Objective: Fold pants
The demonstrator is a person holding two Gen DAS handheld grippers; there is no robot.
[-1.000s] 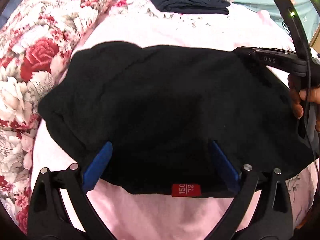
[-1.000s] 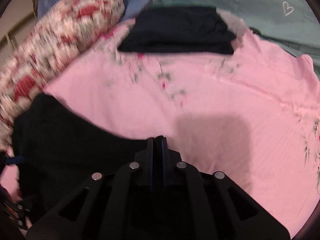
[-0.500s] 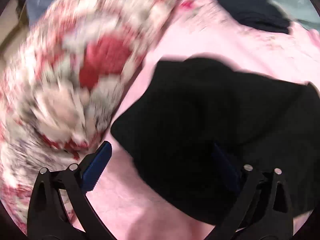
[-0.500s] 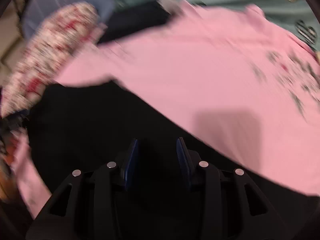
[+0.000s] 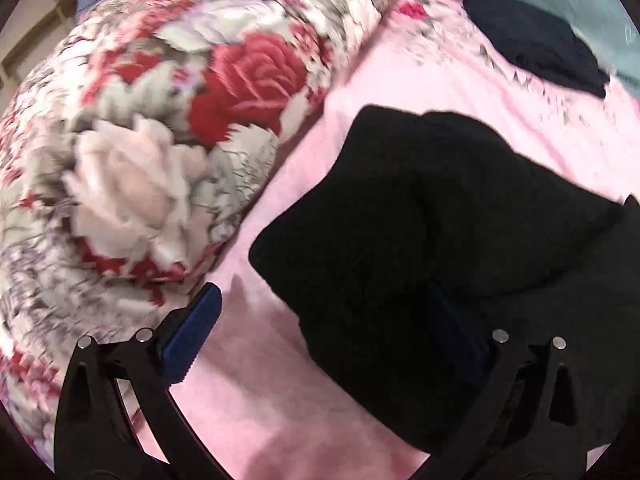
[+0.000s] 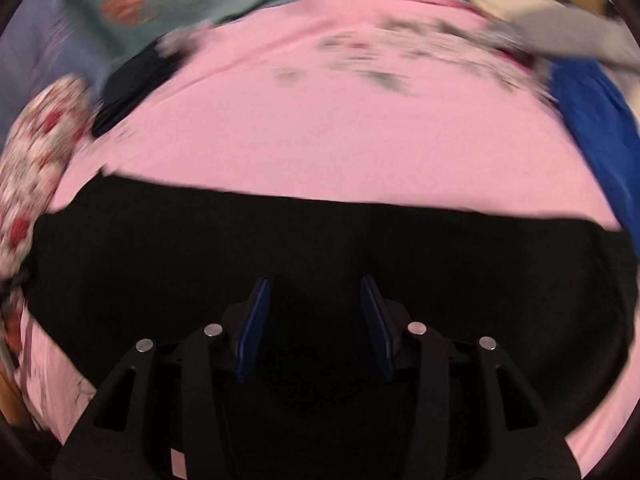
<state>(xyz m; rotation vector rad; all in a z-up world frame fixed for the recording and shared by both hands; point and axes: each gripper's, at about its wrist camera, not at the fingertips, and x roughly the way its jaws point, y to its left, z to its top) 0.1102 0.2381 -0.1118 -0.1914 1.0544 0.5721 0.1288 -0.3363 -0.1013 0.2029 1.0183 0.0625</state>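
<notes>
Pants (image 5: 460, 248), black, lie on pink bedsheet (image 5: 256, 400). Left tool (image 5: 320, 340) spread wide: left pad over bare sheet, right pad over pants' edge, gripping nothing. Right tool (image 6: 314, 320) above pants, jaws opening, black cloth beneath gap, pads not pressing it. No readable writing. Floral quilt (image 5: 140, 140) just beside pants' left corner; folded dark garment (image 5: 536, 48) well apart; open sheet beyond far edge.

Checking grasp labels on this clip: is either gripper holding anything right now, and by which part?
Nothing is held. The left gripper is wide open beside the black pants; the right gripper is opening above them, pads clear of the cloth.
</notes>
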